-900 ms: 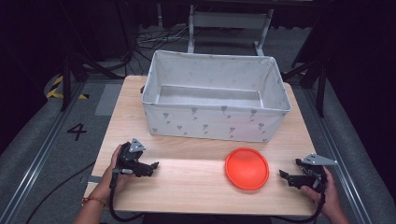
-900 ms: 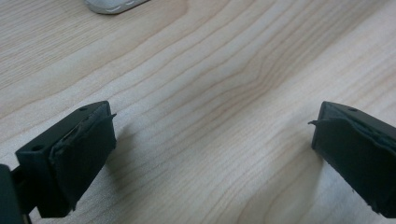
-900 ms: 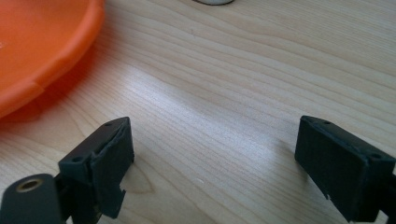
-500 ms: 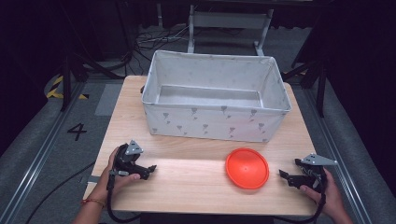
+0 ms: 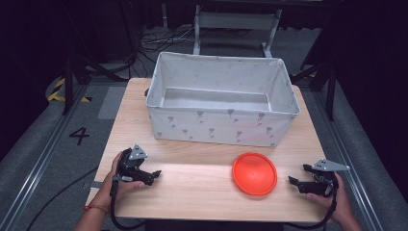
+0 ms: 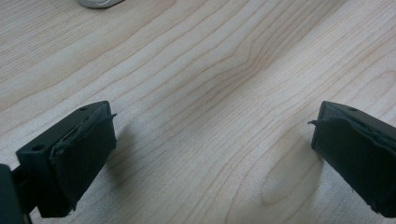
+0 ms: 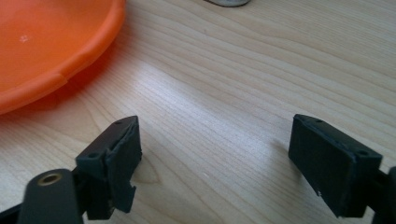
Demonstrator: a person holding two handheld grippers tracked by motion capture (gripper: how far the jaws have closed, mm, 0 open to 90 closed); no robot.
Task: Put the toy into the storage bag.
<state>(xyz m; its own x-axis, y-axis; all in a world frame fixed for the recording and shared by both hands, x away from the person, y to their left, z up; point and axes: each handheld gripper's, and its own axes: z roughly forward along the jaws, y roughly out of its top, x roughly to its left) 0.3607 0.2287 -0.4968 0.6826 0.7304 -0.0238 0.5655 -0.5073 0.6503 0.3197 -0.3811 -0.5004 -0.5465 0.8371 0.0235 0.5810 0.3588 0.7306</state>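
High view has your left gripper (image 5: 155,175) resting low on the desk (image 5: 202,183) near its front left corner, your hand wrapped around it, jaws pointing toward the middle; your right gripper (image 5: 291,181) sits near the front right corner, jaws pointing left at the orange plate (image 5: 254,173); the plate lies flat on the desk, right of centre, just in front of the white fabric bin (image 5: 221,126), and apart from both grippers, though nearer your right one; the bin stands across the back half of the desk with nothing visible inside it; your left gripper view shows its jaws spread wide with bare wood grain between them, holding nothing; your right gripper view shows its jaws equally wide apart over bare wood, with the plate's rim (image 7: 70,65) at the upper left, close to the left jaw but not touching it.
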